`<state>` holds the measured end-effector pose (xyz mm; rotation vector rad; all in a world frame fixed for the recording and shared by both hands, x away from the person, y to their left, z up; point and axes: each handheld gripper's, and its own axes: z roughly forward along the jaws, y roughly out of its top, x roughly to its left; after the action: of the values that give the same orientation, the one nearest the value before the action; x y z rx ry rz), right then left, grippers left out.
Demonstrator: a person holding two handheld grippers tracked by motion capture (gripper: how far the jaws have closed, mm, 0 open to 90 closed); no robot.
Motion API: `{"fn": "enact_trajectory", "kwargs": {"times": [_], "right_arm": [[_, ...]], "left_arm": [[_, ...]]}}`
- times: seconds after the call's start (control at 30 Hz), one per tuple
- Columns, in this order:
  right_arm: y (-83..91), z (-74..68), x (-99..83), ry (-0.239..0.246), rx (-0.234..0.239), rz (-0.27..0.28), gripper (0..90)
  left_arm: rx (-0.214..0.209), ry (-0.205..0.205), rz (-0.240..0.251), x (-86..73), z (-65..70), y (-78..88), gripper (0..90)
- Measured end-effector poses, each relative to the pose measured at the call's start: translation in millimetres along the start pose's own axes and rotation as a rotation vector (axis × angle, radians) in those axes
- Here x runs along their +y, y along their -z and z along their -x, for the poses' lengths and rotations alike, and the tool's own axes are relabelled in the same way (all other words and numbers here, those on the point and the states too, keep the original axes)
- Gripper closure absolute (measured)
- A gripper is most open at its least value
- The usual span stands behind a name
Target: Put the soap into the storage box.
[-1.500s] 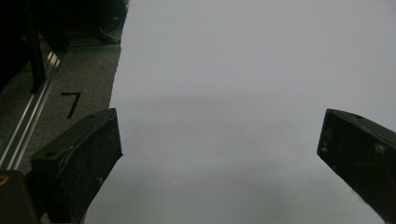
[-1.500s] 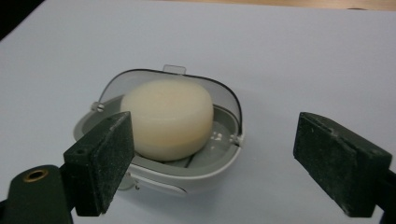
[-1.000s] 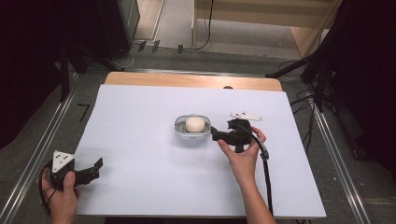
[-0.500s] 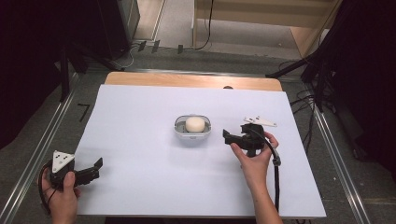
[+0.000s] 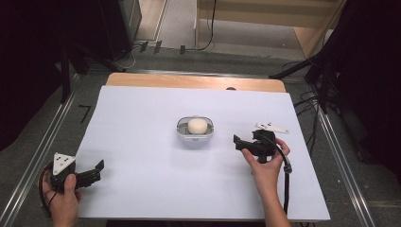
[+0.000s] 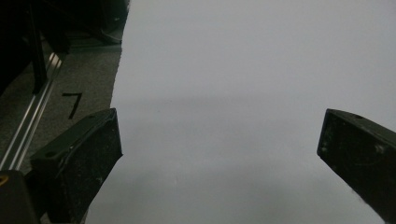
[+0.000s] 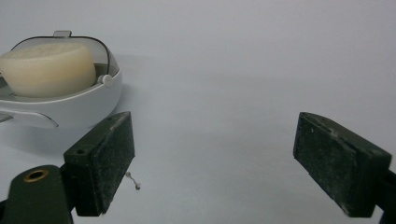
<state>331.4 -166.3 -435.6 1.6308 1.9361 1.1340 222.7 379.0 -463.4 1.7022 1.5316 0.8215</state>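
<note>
Nearest to us, at the lower left corner of the desk (image 5: pixel 142 189), the left claw (image 5: pixel 97 171) rests in the person's left hand (image 5: pixel 61 201). In the left gripper view its jaws stand wide apart with nothing but bare white sheet between them. We find it in the same spot as a second ago, so we judge it idle.

Further in, on the right side, the right claw (image 5: pixel 238 142) sits in the person's right hand (image 5: pixel 265 168), its cable (image 5: pixel 286 184) trailing back toward the near edge. What has changed is its place: a second ago it stood just beside the dish, and now it lies well to the right of it and nearer to us, clear of the rim. In the right gripper view its jaws stand apart with only bare desk between them; nothing is gripped. We also note a small speck (image 7: pixel 133 181) on the sheet just beside the left jaw.

Beyond the right claw, near the middle of the desk, the white dish (image 5: pixel 195 134) holds a pale round soap bar (image 5: pixel 197 126). In the right gripper view the bar (image 7: pixel 46 70) sits upright inside the dish (image 7: pixel 88 105), which is off to the left of the jaws, not between them.

We judge that the bar now rests in its dish and that the right hand is backing off empty, so the placing looks complete.

At the far edge, a strip of bare wood (image 5: pixel 194 81) borders the white sheet.
</note>
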Motion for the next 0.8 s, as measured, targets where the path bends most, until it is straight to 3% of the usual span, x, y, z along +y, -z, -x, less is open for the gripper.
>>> {"fn": "enact_trajectory", "kwargs": {"times": [0.33, 0.8], "right_arm": [[5.9, 15.5, -9.9, -0.018, -0.02, 0.002, 13.2], [17.3, 49.9, -32.2, -0.061, -0.04, 0.003, 13.4]], "left_arm": [[0.0, -0.001, 0.0, 0.0, 0.2, 0.0, 0.3], [0.001, -0.004, -0.002, 0.0, 0.4, 0.1, 0.3]]}}
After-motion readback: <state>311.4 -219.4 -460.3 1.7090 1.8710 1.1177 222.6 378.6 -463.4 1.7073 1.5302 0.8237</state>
